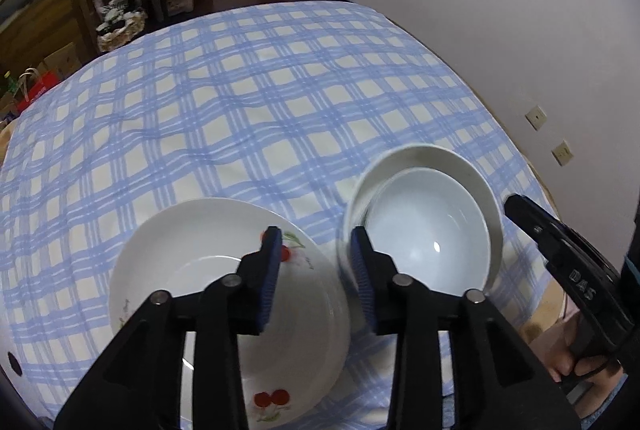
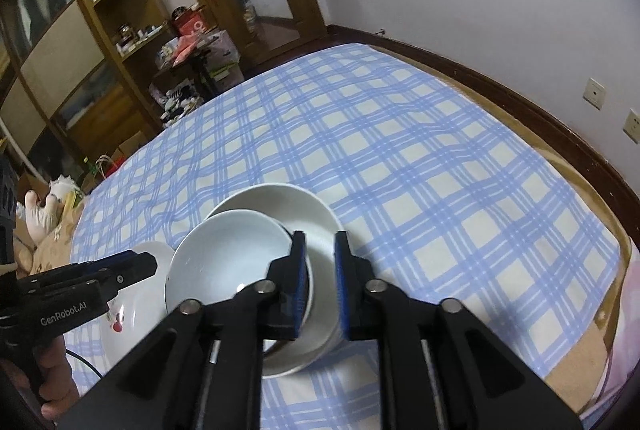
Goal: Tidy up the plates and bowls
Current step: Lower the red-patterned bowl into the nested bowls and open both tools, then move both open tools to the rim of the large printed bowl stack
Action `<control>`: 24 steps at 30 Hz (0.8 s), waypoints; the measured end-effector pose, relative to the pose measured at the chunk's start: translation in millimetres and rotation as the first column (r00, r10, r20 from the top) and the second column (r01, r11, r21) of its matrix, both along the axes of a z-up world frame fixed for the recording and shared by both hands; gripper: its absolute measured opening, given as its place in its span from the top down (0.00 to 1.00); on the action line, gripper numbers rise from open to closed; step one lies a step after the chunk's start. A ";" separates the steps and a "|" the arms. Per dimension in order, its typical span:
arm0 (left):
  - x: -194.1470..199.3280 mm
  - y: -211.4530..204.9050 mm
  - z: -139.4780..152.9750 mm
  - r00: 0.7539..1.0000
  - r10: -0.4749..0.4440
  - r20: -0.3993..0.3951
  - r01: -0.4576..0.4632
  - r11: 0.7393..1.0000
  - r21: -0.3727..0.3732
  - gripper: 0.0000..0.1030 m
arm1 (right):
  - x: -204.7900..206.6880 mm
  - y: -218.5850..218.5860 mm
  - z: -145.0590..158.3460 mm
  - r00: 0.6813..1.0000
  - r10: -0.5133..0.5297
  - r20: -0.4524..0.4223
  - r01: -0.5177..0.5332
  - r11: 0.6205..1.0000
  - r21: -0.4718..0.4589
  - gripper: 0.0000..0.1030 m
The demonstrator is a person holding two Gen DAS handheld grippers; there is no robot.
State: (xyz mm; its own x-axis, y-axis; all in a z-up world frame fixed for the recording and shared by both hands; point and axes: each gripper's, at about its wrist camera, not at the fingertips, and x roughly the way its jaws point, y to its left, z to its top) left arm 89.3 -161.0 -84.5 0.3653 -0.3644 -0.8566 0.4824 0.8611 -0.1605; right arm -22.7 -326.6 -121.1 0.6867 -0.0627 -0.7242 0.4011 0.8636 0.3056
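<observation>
Item, bowls: a pale blue bowl (image 2: pixel 228 258) sits nested but tilted inside a larger white bowl (image 2: pixel 304 226) on the blue-checked bed (image 2: pixel 400 157), at my right tool's (image 2: pixel 319 242) twelve o'clock; its blue pads straddle the near wall of the white bowl, a gap still showing, not clamped. Item, plates: a cherry-printed plate stack (image 1: pixel 192 242) lies at the bowls' nine o'clock, my left tool (image 1: pixel 316 242) hanging above its rim, jaws apart and empty. I judge bowl stacking is in hand; next I should seat the blue bowl level.
</observation>
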 end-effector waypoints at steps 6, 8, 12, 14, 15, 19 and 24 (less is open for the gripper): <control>11.5 0.3 -2.7 1.000 0.005 0.013 -0.005 1.000 -0.012 0.43 | 0.5 -12.6 -7.7 0.999 -0.044 -0.020 0.045 0.998 0.047 0.51; 15.2 -2.5 -4.5 1.000 -0.003 0.013 0.003 1.000 0.005 0.37 | 1.7 -14.6 -10.7 0.999 -0.045 -0.031 0.047 0.997 0.061 0.42; 21.0 -4.4 -6.2 1.000 -0.013 0.012 0.013 1.000 0.023 0.23 | 2.6 -16.1 -12.6 0.998 -0.044 -0.038 0.047 0.996 0.072 0.24; 24.2 -5.3 -6.4 1.000 -0.018 0.012 0.018 0.999 0.030 0.23 | 2.8 -15.9 -12.6 0.998 -0.047 -0.040 0.050 0.996 0.070 0.22; 26.1 -5.2 -6.5 1.000 -0.018 0.009 0.018 0.999 0.033 0.23 | 3.3 -16.4 -13.4 0.998 -0.050 -0.045 0.053 0.996 0.071 0.22; 36.5 -4.2 -12.0 0.999 -0.019 -0.035 0.019 1.000 0.020 0.23 | 6.5 -18.8 -21.6 0.996 -0.049 -0.081 0.057 0.994 0.094 0.22; 44.5 -11.3 -19.2 0.997 -0.055 -0.062 0.057 0.998 0.025 0.23 | 8.9 -20.1 -28.0 0.993 -0.050 -0.106 0.061 0.993 0.106 0.22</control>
State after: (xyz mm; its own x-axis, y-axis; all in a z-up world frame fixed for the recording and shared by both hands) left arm 133.8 -172.3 -103.7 0.2916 -0.3596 -0.8863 0.5197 0.8375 -0.1688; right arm -13.8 -346.7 -149.1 0.6059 -0.0160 -0.7954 0.4818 0.8030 0.3508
